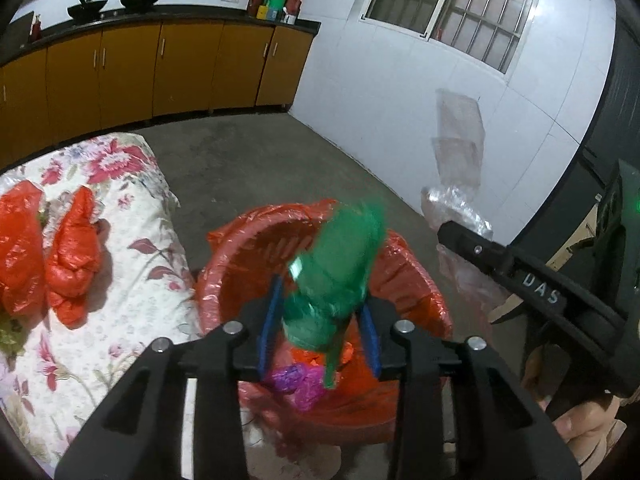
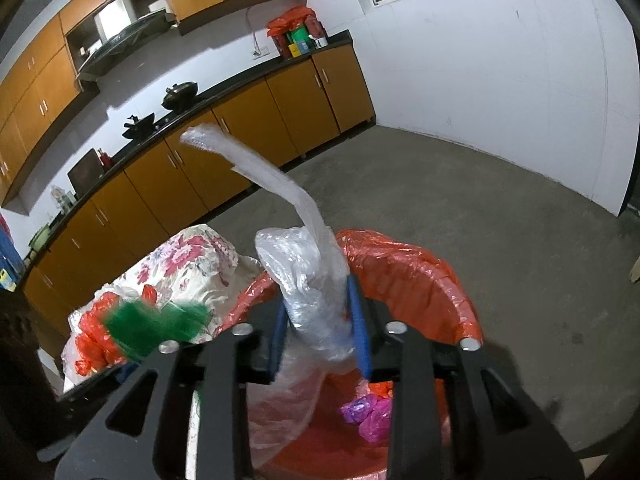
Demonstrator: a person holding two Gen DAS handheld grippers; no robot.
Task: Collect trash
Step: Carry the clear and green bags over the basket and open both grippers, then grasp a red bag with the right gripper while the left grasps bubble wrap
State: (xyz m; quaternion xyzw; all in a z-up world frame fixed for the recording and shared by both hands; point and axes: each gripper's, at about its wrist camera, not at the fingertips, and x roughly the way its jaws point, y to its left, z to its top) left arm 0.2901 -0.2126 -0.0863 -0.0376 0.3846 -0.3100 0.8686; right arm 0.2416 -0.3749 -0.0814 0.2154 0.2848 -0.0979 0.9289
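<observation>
Kitchen cabinets (image 1: 132, 68) in orange-brown line the far wall above a bare concrete floor. From the left wrist view, the left gripper (image 1: 320, 328) is closed on a crumpled green plastic bag (image 1: 336, 268), blurred, right above the red-lined trash bin (image 1: 420, 280); purple plastic scraps (image 1: 298, 380) already lie inside. Two crumpled red bags (image 1: 68, 256) remain on the floral-cloth table (image 1: 132, 240), so I judge the collecting partly done. The right gripper (image 1: 460, 236) shows at the side with clear plastic.

From the right wrist view, the right gripper (image 2: 320, 328) is clamped on a clear plastic bag (image 2: 312, 292) above the bin (image 2: 440, 276), its strip sticking upward. Only this view shows upper cabinets and the range hood (image 2: 120, 48); only the left shows the barred window (image 1: 452, 4).
</observation>
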